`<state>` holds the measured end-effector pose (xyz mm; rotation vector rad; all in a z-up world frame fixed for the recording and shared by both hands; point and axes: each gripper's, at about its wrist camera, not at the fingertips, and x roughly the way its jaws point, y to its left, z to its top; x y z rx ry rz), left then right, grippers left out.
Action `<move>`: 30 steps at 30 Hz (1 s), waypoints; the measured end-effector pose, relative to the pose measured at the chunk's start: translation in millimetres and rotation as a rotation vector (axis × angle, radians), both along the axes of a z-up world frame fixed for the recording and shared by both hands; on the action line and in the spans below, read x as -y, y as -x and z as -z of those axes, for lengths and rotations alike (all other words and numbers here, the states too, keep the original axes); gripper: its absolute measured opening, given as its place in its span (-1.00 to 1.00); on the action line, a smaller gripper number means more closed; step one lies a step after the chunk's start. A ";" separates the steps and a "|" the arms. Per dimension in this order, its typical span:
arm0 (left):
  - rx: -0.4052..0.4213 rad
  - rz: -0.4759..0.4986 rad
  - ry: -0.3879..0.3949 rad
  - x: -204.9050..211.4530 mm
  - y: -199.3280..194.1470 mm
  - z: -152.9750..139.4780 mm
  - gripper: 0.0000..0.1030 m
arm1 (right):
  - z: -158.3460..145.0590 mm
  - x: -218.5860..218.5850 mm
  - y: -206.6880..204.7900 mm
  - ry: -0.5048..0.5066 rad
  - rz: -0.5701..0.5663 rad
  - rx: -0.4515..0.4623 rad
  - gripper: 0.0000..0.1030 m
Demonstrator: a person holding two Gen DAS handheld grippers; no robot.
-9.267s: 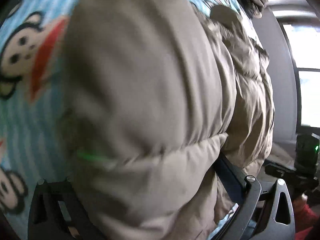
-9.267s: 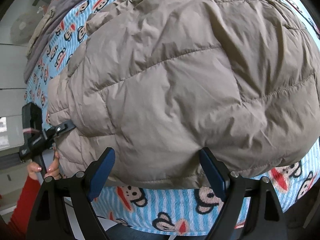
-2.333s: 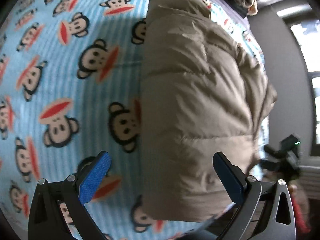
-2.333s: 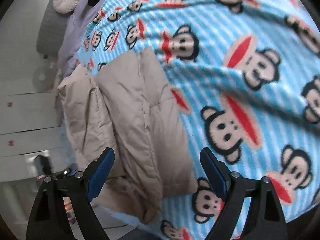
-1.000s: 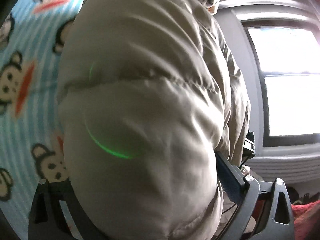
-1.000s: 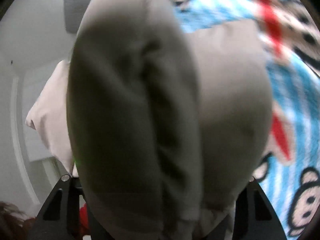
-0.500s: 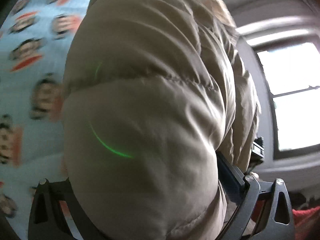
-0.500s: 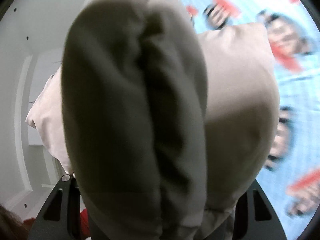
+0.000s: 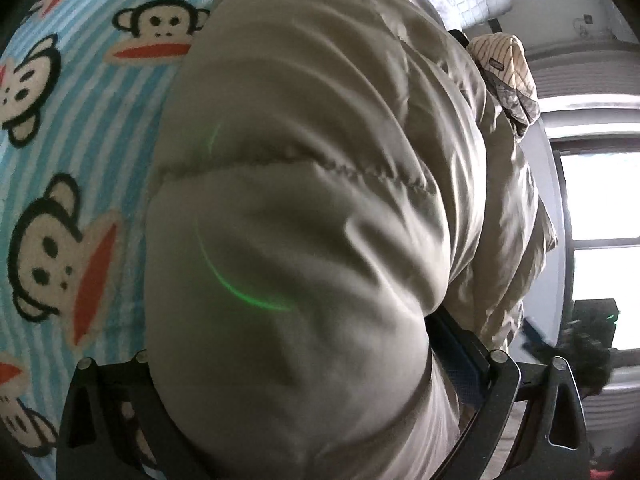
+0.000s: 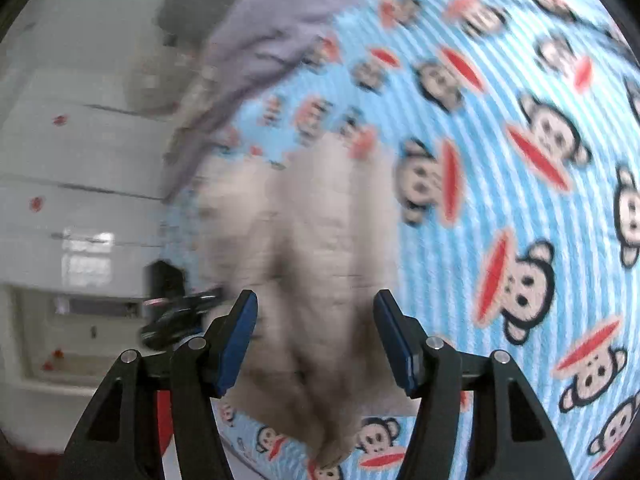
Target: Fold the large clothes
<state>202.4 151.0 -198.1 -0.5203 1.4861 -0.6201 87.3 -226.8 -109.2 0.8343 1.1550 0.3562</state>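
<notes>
Puffer jacket (image 9: 304,248) soft, bulky, slippery; I grip the quilted edge
Left gripper (image 9: 296,400) jaws clamp it; right gripper (image 10: 316,332) jaws apart, empty, above the monkey-print blanket (image 10: 500,208)

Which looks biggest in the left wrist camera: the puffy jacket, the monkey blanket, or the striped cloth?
1. puffy jacket, though closeness to the camera inflates it
2. monkey blanket, mostly hidden behind the jacket
3. striped cloth, far back

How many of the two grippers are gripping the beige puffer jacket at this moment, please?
1. The left gripper is clamped on the beige puffer jacket, which bulges between its fingers. The right gripper is open above the jacket, holding nothing.
</notes>
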 end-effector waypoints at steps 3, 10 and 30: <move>0.006 -0.007 -0.013 -0.4 -7.1 -2.1 0.95 | 4.7 -16.3 -18.8 0.010 -0.061 0.009 0.27; 0.019 -0.022 -0.056 11.4 -3.0 -11.0 0.95 | 46.4 -29.5 -63.7 -0.138 0.017 -0.123 -0.77; 0.185 0.082 -0.284 76.3 18.0 -22.5 1.00 | 29.0 -8.3 7.7 0.338 0.091 -0.174 -0.80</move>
